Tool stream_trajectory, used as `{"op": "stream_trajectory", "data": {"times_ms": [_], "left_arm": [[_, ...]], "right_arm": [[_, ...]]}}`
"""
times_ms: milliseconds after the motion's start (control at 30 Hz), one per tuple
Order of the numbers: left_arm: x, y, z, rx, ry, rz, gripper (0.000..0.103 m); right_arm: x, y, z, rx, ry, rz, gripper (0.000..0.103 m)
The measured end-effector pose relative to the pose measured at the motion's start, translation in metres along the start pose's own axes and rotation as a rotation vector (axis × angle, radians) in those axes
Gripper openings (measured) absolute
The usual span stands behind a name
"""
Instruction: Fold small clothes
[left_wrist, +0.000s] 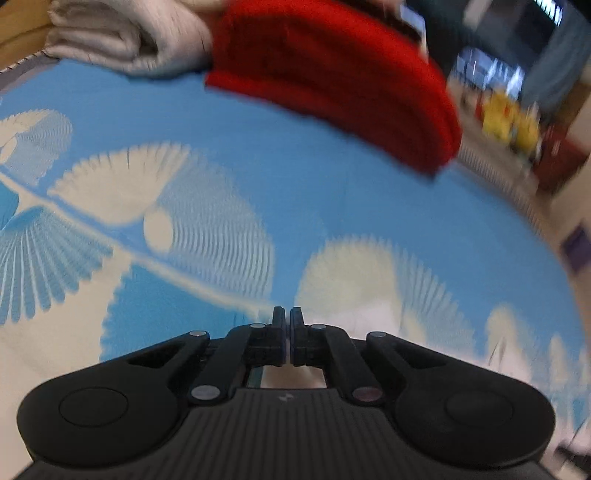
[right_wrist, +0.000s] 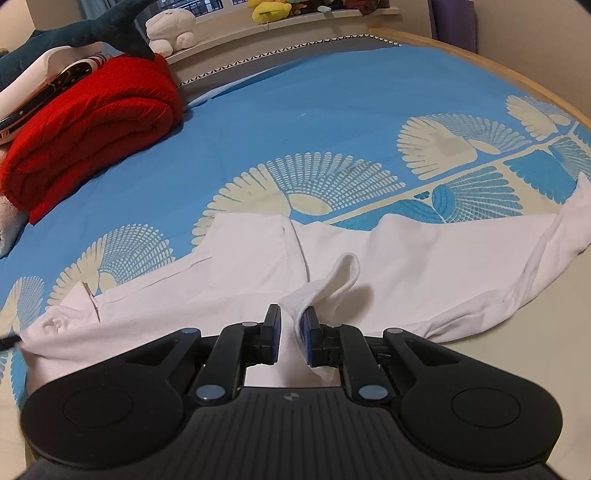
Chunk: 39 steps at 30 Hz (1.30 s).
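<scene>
White clothing (right_wrist: 369, 258) lay spread across the near part of the blue bedspread (right_wrist: 295, 122), wrinkled, with a seam line running down its middle and one end trailing off toward the bedspread's right edge. A small raised fold of that white fabric (right_wrist: 332, 284) sat pinched between the 2 fingers of the right gripper (right_wrist: 293, 332), whose jaws stood partly closed on the cloth. On the bedspread's far left corner sat a folded red blanket (right_wrist: 92, 118), with a dark shark plush (right_wrist: 92, 29) above it. In the blurred left wrist view, the left gripper (left_wrist: 287, 332) hovered over the bedspread's fan pattern with its jaws nearly together and nothing visibly between them; a pale folded towel (left_wrist: 110, 40) lay beside the red blanket.
</scene>
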<state>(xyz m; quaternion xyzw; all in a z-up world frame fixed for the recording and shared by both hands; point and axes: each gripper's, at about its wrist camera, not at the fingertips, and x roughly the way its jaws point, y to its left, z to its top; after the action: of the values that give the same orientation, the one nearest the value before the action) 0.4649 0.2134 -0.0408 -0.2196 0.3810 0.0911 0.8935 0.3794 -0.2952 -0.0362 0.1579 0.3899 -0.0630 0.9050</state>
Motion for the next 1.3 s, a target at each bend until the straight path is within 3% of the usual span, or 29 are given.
{"op": "stream_trajectory", "data": {"times_ms": [100,200,400,467,533,567,667,733,800,833,867,900,967,1000,1100,1167,1200,1233,1267,1300], "left_arm": [[-0.013,0.004,0.007,-0.014,-0.062,-0.003,0.017],[-0.027,0.005,0.01,-0.013,-0.052,-0.097,0.018],[0.0,-0.012,-0.021,0.155,0.159,-0.139,0.018],[0.018,-0.009,-0.036,0.21,0.164,-0.069,0.018],[0.035,0.002,-0.052,0.271,0.143,0.194,0.016],[0.032,0.006,-0.053,0.263,0.12,0.215,0.016],[0.01,0.0,-0.041,0.213,0.104,0.09,0.017],[-0.009,-0.015,-0.038,0.264,0.072,-0.002,0.017],[-0.012,-0.026,-0.047,0.332,0.119,-0.069,0.017],[-0.007,-0.029,-0.055,0.37,0.172,-0.073,0.017],[0.003,-0.027,-0.064,0.408,0.228,-0.02,0.017],[0.014,-0.022,-0.071,0.431,0.271,0.091,0.018],[0.013,-0.016,-0.074,0.439,0.262,0.193,0.018],[0.008,-0.017,-0.071,0.438,0.259,0.187,0.018],[-0.016,-0.02,-0.063,0.397,0.221,0.045,0.018],[-0.017,-0.023,-0.067,0.402,0.255,-0.023,0.018],[-0.015,-0.022,-0.077,0.418,0.293,-0.031,0.018],[-0.007,-0.019,-0.086,0.434,0.351,0.012,0.019],[-0.006,-0.017,-0.093,0.443,0.373,0.077,0.033],[-0.01,-0.015,-0.094,0.428,0.349,0.099,0.034]], "right_arm": [[0.0,0.001,0.0,-0.007,0.003,0.007,0.013],[0.0,0.001,0.0,-0.008,0.005,0.009,0.013],[-0.001,0.004,-0.001,-0.014,0.002,0.013,0.013],[-0.002,0.005,-0.002,-0.017,0.002,0.014,0.013],[-0.004,0.004,-0.002,-0.019,0.004,0.014,0.013],[-0.005,0.004,-0.002,-0.021,0.003,0.014,0.013],[-0.009,-0.001,0.001,-0.012,-0.001,0.012,0.013],[-0.012,-0.002,0.002,-0.01,-0.007,0.01,0.013],[-0.016,-0.003,0.002,-0.007,-0.012,0.012,0.013],[-0.017,-0.004,0.001,-0.008,-0.012,0.014,0.013],[-0.019,-0.004,0.0,-0.011,-0.012,0.015,0.013],[-0.02,-0.004,-0.001,-0.013,-0.013,0.016,0.013],[-0.024,-0.005,-0.001,-0.013,-0.011,0.017,0.013],[-0.025,-0.006,-0.001,-0.011,-0.012,0.017,0.013],[-0.033,-0.01,0.0,-0.011,-0.021,0.019,0.013],[-0.037,-0.012,0.001,-0.013,-0.028,0.017,0.013],[-0.039,-0.013,0.002,-0.014,-0.032,0.017,0.014],[-0.041,-0.014,0.003,-0.013,-0.035,0.016,0.014],[-0.043,-0.016,0.003,-0.01,-0.037,0.015,0.017],[-0.045,-0.019,0.004,-0.003,-0.04,0.014,0.02]]}}
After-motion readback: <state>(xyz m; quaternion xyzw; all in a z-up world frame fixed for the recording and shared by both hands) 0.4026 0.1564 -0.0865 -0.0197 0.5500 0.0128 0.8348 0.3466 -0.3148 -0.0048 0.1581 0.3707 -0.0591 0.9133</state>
